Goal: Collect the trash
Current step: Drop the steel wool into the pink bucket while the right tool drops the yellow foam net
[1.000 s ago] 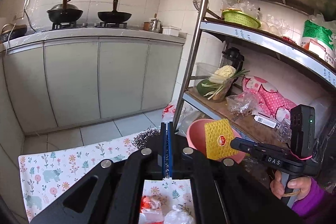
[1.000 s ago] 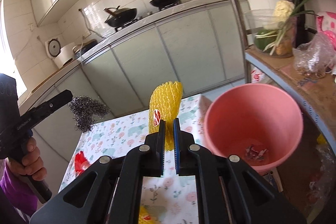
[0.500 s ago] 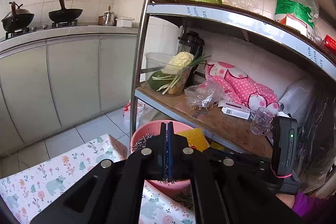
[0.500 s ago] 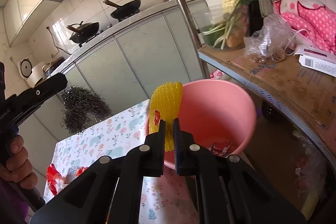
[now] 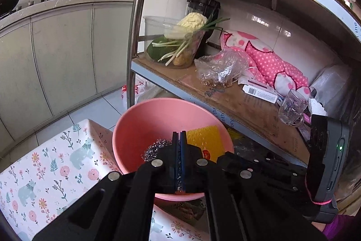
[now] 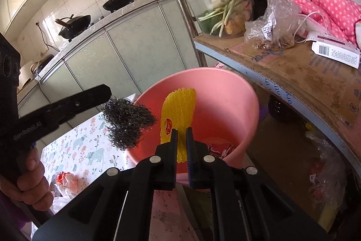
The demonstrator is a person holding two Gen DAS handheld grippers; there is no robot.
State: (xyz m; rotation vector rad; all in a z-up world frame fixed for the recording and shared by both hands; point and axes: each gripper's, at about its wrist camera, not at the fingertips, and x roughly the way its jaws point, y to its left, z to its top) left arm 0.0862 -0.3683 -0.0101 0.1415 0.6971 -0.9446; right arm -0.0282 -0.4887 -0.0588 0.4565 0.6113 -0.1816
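A pink bucket [image 5: 140,128] [image 6: 227,92] stands at the end of the floral-cloth table [image 5: 45,164]. My left gripper [image 5: 179,134] is shut on a grey steel wool ball [image 5: 155,148] [image 6: 126,121] and holds it over the bucket's rim. My right gripper [image 6: 181,131] is shut on a yellow foam fruit net [image 6: 178,112] [image 5: 205,139], which hangs over the bucket's mouth. Red wrappers [image 6: 218,148] lie at the bucket's bottom.
A metal shelf rack [image 5: 225,96] stands right behind the bucket, holding a vegetable container [image 5: 180,42], a plastic bag [image 5: 221,69], pink cloth and a glass mug [image 5: 291,110]. Crumpled trash [image 6: 67,180] lies on the table. Kitchen cabinets [image 5: 56,55] are beyond.
Both grippers moved forward toward the bucket. The steel wool and the yellow net now hang over its opening instead of above the table.
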